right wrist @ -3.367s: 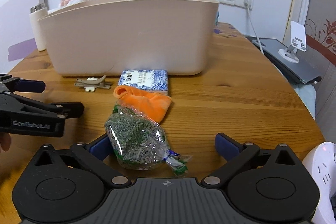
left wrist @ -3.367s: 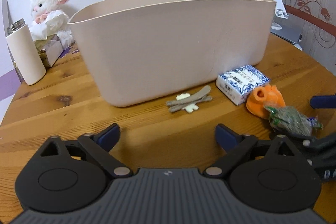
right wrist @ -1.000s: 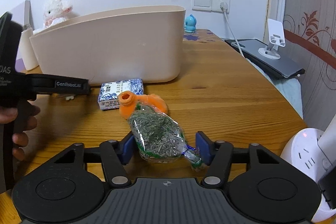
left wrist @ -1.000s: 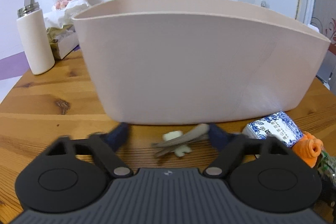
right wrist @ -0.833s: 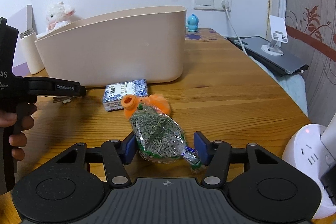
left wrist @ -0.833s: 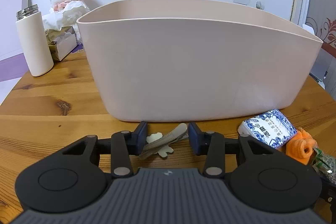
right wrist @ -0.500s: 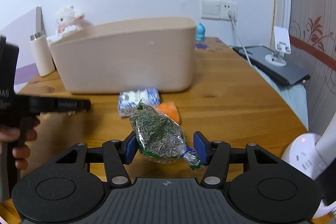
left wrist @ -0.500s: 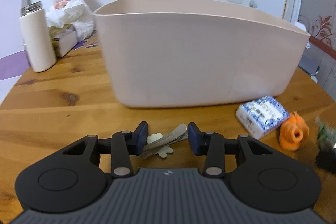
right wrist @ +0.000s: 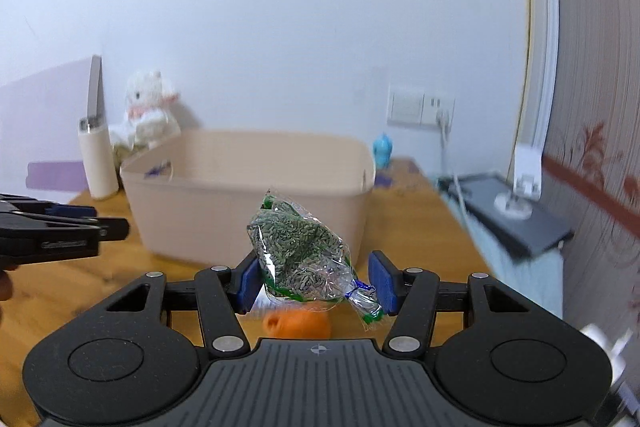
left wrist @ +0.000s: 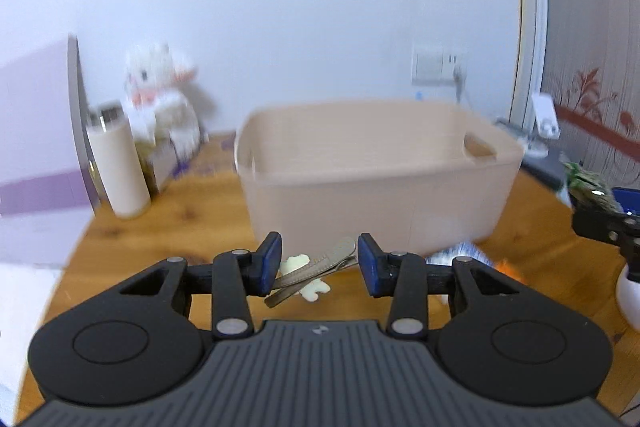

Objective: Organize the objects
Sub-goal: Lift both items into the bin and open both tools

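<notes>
Round wooden table (right wrist: 420, 227) against white wall; one beige bin (left wrist: 372, 179), one flask (left wrist: 120, 163), one plush toy (left wrist: 160, 99). Left gripper (left wrist: 318, 263) pinching hair clip (left wrist: 316, 269), right gripper (right wrist: 314, 281) pinching one herb bag (right wrist: 300, 247), both apparently lifted before bin.

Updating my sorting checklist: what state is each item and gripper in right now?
left gripper: shut on the hair clip, lifted.
right gripper: shut on the bag of green pellets, lifted.
beige bin: open-topped, looks empty.
orange item: lying on the table.
white bottle: upright, capped.
</notes>
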`<action>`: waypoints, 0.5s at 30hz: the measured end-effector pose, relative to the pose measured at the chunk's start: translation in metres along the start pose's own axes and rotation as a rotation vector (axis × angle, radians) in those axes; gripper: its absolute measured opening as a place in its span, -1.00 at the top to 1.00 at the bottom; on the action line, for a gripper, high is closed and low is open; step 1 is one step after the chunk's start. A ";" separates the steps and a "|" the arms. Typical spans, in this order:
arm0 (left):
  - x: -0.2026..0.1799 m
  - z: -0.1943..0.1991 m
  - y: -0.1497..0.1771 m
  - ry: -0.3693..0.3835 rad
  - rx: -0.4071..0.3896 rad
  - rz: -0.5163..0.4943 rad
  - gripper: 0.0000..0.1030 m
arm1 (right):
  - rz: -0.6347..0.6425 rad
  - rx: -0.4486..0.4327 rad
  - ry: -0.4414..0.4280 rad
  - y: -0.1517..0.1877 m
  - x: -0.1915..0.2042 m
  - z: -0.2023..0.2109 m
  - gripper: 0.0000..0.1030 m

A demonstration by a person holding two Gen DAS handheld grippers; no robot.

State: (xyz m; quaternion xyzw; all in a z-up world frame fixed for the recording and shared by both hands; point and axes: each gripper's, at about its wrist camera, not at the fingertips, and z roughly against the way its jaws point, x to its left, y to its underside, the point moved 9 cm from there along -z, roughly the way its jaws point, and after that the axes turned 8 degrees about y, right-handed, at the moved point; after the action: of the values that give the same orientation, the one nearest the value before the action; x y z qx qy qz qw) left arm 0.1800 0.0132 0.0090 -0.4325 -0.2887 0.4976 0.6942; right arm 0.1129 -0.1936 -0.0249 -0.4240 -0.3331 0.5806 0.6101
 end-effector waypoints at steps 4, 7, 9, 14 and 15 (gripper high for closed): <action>-0.003 0.007 -0.030 0.016 -0.045 -0.018 0.15 | 0.002 -0.061 0.005 -0.031 -0.003 0.001 -0.03; -0.002 -0.002 -0.051 -0.009 -0.061 -0.035 0.15 | -0.006 -0.097 0.010 -0.053 -0.003 -0.003 -0.03; 0.000 -0.008 -0.065 -0.011 -0.068 -0.027 0.15 | -0.006 -0.117 0.011 -0.067 -0.002 -0.007 -0.03; 0.004 -0.034 -0.099 -0.030 -0.066 -0.033 0.15 | 0.008 -0.129 0.017 -0.094 0.002 -0.034 -0.03; 0.006 -0.042 -0.103 -0.034 -0.055 -0.029 0.15 | 0.002 -0.121 0.013 -0.098 0.002 -0.043 -0.03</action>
State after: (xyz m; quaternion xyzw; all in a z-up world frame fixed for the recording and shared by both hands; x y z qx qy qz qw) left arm 0.2619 -0.0078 0.0808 -0.4386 -0.3206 0.4865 0.6842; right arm 0.1938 -0.1940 0.0453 -0.4639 -0.3633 0.5573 0.5850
